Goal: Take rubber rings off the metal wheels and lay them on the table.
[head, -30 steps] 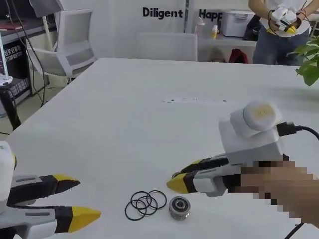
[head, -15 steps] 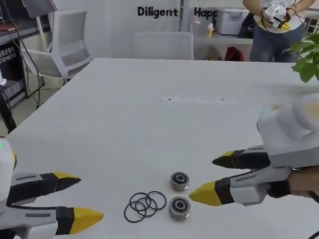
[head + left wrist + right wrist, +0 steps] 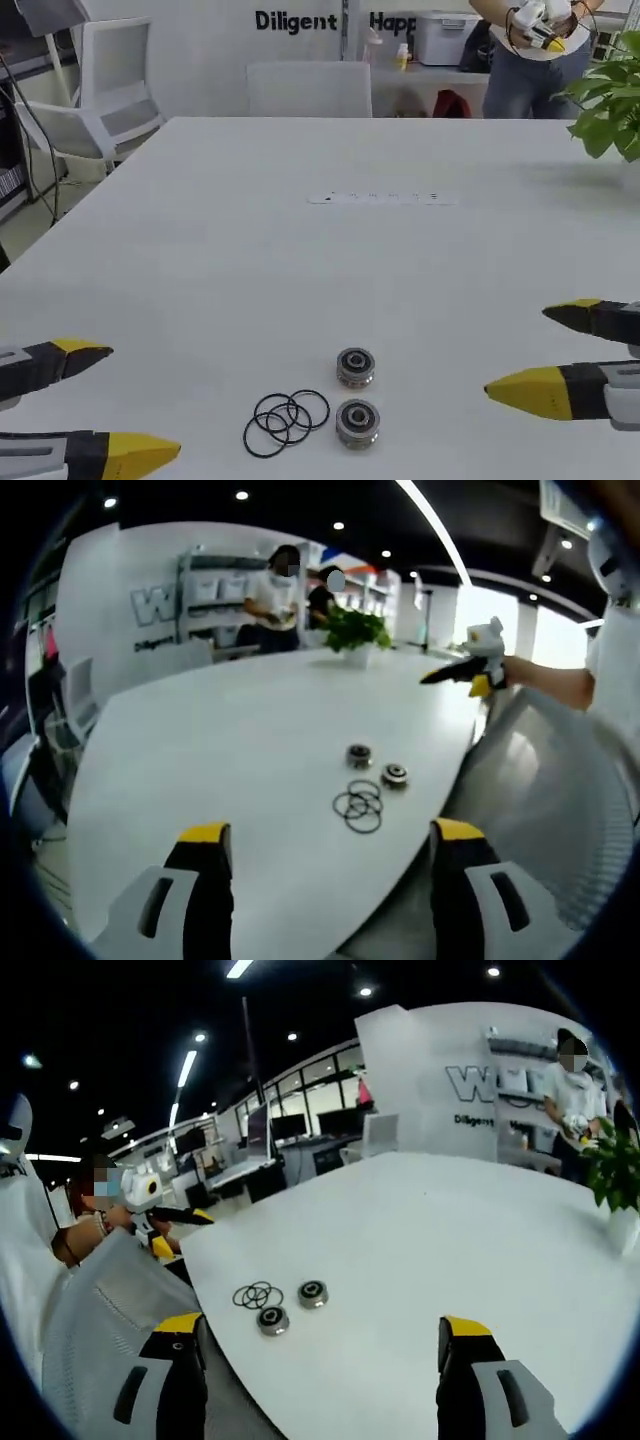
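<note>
Metal wheels [image 3: 356, 367] now paired; right gripper [image 3: 516, 350] withdrawn, fingers [image 3: 545, 390] released, like left gripper [image 3: 144, 398].

White chair [image 3: 310, 90], leafy plant [image 3: 606, 106], perhaps a bottle [image 3: 401, 57] behind

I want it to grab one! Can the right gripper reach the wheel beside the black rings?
Probably yes. The right gripper is open, and only bare table lies between it and that wheel. The other wheel sits clear of the path.

white table [image 3: 200, 250] with black rubber rings [image 3: 288, 414] beside two metal wheels [image 3: 356, 366]
</note>
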Tool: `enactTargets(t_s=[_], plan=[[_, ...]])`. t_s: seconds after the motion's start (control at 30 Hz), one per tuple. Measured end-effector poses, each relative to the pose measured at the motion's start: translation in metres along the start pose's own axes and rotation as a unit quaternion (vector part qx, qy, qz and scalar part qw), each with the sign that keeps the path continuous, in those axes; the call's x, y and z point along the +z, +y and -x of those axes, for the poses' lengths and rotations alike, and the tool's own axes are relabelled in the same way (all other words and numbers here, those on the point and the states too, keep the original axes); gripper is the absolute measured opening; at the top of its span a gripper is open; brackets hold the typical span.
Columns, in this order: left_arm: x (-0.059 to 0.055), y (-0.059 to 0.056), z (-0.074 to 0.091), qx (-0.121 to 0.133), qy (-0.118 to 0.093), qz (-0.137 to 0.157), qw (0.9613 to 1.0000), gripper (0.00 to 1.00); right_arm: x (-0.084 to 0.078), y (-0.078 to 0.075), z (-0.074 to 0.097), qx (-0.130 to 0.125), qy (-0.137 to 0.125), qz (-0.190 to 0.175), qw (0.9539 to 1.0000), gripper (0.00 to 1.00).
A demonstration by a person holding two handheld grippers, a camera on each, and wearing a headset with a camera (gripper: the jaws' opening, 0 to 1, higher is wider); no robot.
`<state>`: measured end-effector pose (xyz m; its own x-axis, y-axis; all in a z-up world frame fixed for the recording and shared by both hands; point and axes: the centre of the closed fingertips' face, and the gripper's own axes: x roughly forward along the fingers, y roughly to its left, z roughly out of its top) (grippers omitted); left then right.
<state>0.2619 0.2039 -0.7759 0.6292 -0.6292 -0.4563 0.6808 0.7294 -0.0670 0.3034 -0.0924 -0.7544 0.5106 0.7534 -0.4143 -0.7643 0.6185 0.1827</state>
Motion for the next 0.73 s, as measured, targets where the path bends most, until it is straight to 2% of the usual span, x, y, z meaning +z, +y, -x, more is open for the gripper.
enactTargets(t_s=[0.17, 0.37, 0.43, 0.53, 0.63, 0.73], plan=[[-0.004, 0.011, 0.006, 0.016, -0.006, 0.014, 0.9998, 0.86, -0.017, -0.012, 0.014, -0.03, -0.007, -0.036, 0.9988, 0.99], [-0.012, 0.024, 0.01, 0.032, -0.006, 0.028, 0.9991, 0.88, -0.039, -0.022, 0.024, -0.056, 0.009, -0.057, 0.9968, 0.99], [-0.014, 0.023, 0.011, 0.034, -0.004, 0.031, 0.999, 0.89, -0.045, -0.023, 0.026, -0.062, 0.01, -0.068, 0.9958, 0.99], [-0.017, 0.023, 0.012, 0.038, -0.004, 0.035, 0.9987, 0.89, -0.056, -0.022, 0.025, -0.065, 0.025, -0.075, 0.9947, 0.99], [-0.02, 0.021, 0.012, 0.039, -0.005, 0.04, 0.9984, 0.91, -0.071, -0.022, 0.023, -0.077, 0.056, -0.069, 0.993, 0.99], [-0.024, 0.021, 0.011, 0.041, 0.0, 0.043, 0.9983, 0.91, -0.074, -0.018, 0.02, -0.075, 0.064, -0.064, 0.9931, 0.99]])
